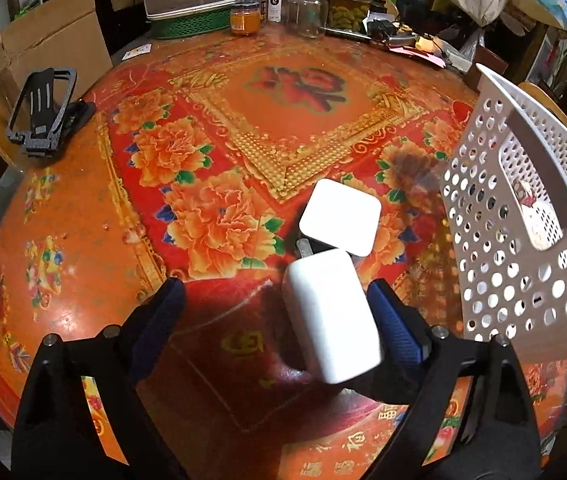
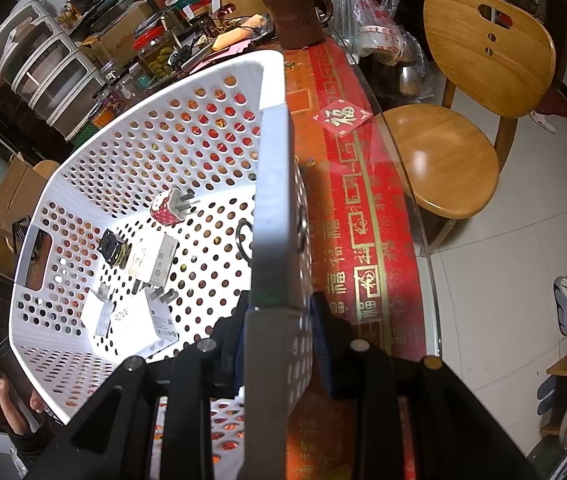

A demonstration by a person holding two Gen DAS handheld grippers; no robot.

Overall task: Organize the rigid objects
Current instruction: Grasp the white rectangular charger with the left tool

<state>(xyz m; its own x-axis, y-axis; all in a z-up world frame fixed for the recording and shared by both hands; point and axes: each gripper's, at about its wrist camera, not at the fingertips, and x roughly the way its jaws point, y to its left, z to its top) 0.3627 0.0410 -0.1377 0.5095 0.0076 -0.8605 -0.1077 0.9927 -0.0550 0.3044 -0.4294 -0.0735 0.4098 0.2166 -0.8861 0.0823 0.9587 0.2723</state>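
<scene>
In the left wrist view, two white charger blocks lie on the red floral table: a larger one (image 1: 331, 316) beside my right finger (image 1: 395, 320), and a square one (image 1: 340, 216) just beyond it. My left gripper (image 1: 275, 312) is open wide, with the larger block between the fingers near the right one. The white perforated basket (image 1: 523, 240) stands tilted at the right. In the right wrist view, my right gripper (image 2: 279, 332) is shut on the basket's rim (image 2: 273, 216). Inside the basket lie several chargers (image 2: 139, 320) and a red patterned plug (image 2: 169, 208).
A black phone stand (image 1: 45, 110) sits at the table's left edge. Jars (image 1: 347, 4) and a green tray (image 1: 191, 24) crowd the far side. A brown mug (image 2: 295, 18) stands past the basket. A wooden chair (image 2: 455, 136) is beside the table edge.
</scene>
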